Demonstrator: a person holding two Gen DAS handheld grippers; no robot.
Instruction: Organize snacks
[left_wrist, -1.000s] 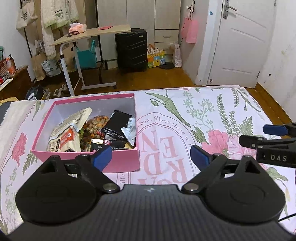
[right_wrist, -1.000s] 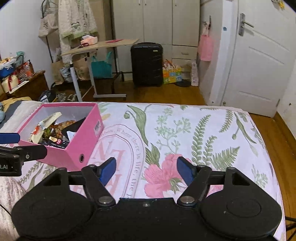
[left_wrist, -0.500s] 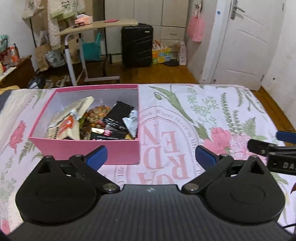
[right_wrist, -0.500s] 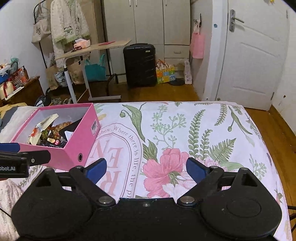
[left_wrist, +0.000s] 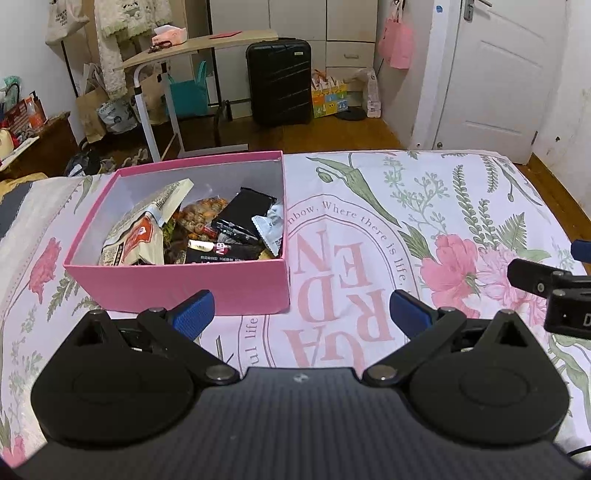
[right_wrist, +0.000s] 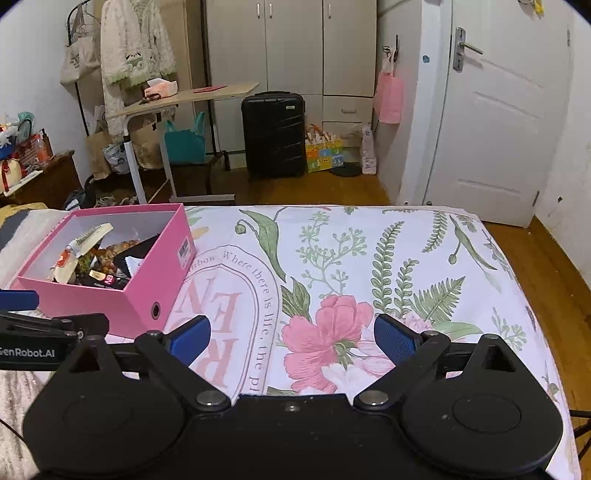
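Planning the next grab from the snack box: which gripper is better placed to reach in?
Probably the left gripper: the pink box sits just ahead of its open, empty jaws. The right gripper, also open, faces bare bedspread, box off to its left.

"GenRobot.AI" on left claw (right_wrist: 48, 332)

A pink box (left_wrist: 177, 284) is seen on the floral bedsheet (left_wrist: 424, 192) at eleven o'clock of the left gripper (left_wrist: 301, 314), whose jaws have just been spread wide with nothing between them. Snack packets (left_wrist: 192, 229) are heaped inside. The right gripper (left_wrist: 550, 280) is glimpsed at three o'clock.
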